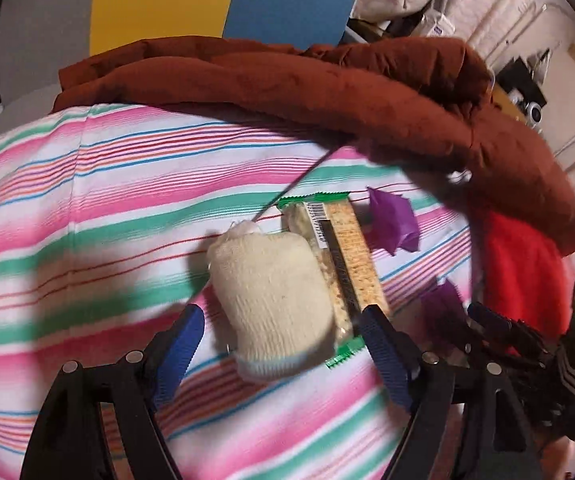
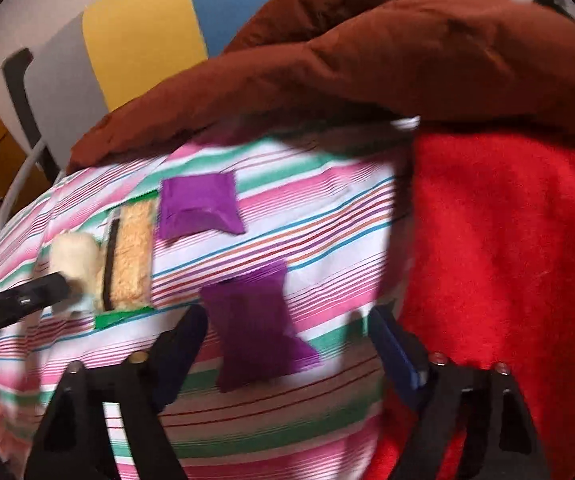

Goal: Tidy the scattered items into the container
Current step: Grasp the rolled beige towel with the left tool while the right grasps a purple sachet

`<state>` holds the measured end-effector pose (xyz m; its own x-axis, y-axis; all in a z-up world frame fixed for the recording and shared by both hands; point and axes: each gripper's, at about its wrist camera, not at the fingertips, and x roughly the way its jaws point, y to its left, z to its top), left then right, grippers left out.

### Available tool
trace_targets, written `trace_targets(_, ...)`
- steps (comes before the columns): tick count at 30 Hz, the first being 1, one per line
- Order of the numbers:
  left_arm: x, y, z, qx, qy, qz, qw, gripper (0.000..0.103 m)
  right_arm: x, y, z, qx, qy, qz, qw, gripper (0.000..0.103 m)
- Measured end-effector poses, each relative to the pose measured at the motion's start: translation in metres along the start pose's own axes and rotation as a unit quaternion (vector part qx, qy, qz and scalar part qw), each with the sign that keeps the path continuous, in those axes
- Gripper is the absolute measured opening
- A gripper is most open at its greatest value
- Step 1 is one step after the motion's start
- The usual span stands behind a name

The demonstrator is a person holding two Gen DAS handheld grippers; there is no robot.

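Straddling a cream sock point(image 1: 271, 296), the left tool point(image 1: 279, 344) gapes; right tool point(image 2: 287, 344) spread around a purple packet point(image 2: 255, 328)

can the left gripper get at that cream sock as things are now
Probably yes. The left gripper stands open with the cream sock lying between its fingers on the striped sheet; nothing covers it, though the cracker packet lies right beside it.

Striped sheet point(image 1: 87, 208) — bands of pink, green and white with thin blue and red lines. Knitted sock point(image 1: 271, 296), cream, pale blue at the cuff. Cracker packet point(image 1: 351, 248), tan with green ends. Two pouches point(image 2: 199, 208) and point(image 2: 255, 328), purple. Quilt point(image 1: 327, 80), rust brown; blanket point(image 2: 507, 260), bright red. Gripper pads point(image 1: 179, 344) — blue on black.
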<state>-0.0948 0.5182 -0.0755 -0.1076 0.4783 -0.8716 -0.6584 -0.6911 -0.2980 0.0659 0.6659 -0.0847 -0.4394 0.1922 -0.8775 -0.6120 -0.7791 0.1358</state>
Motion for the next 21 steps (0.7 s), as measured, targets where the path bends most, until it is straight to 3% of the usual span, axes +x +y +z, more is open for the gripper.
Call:
trace_targets(4,0.002,0.005,-0.008,0.013,-0.020,-0.004,0.9997,0.062,0.012,0.017,-0.004,-0.044,0.014,-0.031,0.998,0.055)
trace_targets(6,-0.001,0.009,-0.011,0.010,-0.020,-0.021,0.9995,0.054,0.012,0.022,-0.005,-0.052,0.013,-0.031,0.998,0.055)
trace_targets(14,-0.024,0.029,-0.045,-0.002,-0.045,-0.044,0.9980,0.050,0.007,0.023,-0.008,-0.038,0.008,-0.015,0.999,0.054)
trace_targets(21,-0.052,0.048,-0.091,-0.043,-0.056,-0.064,0.9955,0.050,0.007,0.023,-0.007,-0.025,0.002,0.001,1.000,0.054)
